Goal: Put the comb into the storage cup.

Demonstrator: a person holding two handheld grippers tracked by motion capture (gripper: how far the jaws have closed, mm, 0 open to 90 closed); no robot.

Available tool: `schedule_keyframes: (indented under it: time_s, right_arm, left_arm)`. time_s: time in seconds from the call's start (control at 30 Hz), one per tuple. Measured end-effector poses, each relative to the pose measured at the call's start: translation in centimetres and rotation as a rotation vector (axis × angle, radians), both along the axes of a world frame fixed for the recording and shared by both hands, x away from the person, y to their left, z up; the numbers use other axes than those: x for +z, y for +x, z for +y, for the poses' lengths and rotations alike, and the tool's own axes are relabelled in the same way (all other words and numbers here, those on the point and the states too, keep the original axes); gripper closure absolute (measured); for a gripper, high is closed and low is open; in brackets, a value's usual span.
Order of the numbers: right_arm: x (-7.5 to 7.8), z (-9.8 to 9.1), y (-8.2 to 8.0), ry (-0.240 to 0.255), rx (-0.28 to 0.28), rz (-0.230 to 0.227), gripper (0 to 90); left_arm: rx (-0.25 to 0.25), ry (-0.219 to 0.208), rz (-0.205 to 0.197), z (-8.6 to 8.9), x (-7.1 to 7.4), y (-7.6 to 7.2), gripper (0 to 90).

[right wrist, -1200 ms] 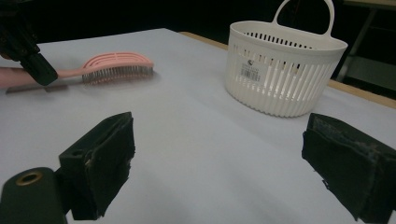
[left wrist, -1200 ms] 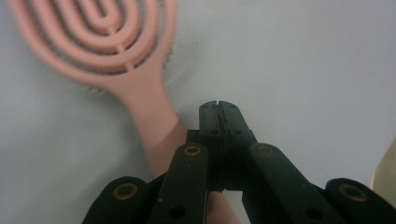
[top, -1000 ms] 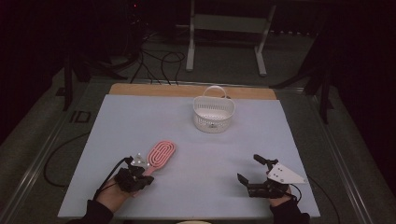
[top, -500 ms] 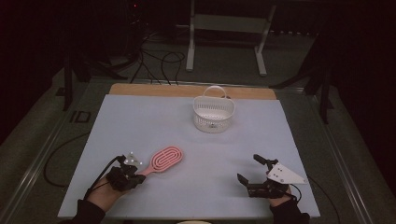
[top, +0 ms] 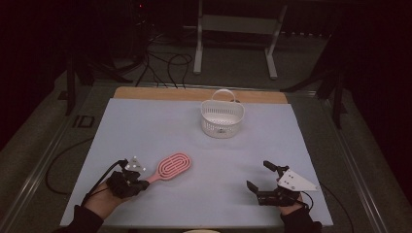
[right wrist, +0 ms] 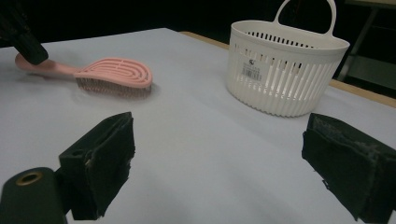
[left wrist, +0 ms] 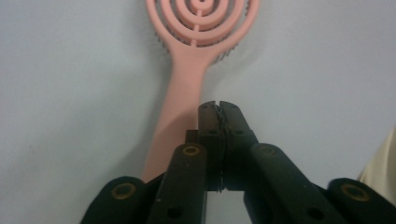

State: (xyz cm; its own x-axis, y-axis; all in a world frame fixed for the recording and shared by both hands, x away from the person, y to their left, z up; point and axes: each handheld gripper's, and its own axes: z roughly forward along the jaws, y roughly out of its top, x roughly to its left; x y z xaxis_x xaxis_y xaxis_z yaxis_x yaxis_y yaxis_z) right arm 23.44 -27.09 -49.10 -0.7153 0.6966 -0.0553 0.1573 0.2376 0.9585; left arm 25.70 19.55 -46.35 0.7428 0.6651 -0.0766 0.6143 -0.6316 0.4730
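Black left gripper (top: 141, 183) at the front left of the table (top: 160, 121), pinched tight with nothing inside. Sits on top of the end of the brush (top: 174, 166) handle, a bit to one side of it, as seen in the left gripper view (left wrist: 218, 107). Has slid back to the left along the handle since a second ago. Turned the pink brush a little on the way: head now leaning more to the right, bristles down, flat on the table. Looks like a nudge to line it up, not a pick-up yet. Needs to spread wide and close on the handle next. White basket (top: 222, 118) farther back, near the middle, upright and with nothing in it, well apart from the brush. Likely the place for the brush. Right gripper (top: 258, 177) at the front right, spread wide, holding nothing, low by the table, same spot as before.
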Motion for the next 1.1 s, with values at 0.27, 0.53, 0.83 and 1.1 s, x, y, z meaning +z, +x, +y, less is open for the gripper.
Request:
schedule_keyframes:
  time_s: [0.27, 0.53, 0.83, 1.1]
  right_arm:
    - [0.0, 0.0, 0.0, 0.005, -0.001, -0.001, 9.3]
    - [0.0, 0.0, 0.0, 0.002, 0.002, 0.006, 9.2]
    - [0.0, 0.0, 0.0, 0.004, 0.001, 0.0, 9.2]
    - [0.0, 0.0, 0.0, -0.001, 0.002, 0.001, 9.3]
  left_arm:
    - [-0.04, 0.033, 0.005, 0.0, 1.0, 0.4, 72.6]
    - [-0.055, 0.077, 0.014, 0.1, 1.4, 1.1, 50.8]
    - [-0.075, 0.115, 0.029, -0.4, 1.3, 1.6, 13.6]
    - [-0.145, 0.116, 0.056, -0.9, 1.5, 2.2, 0.1]
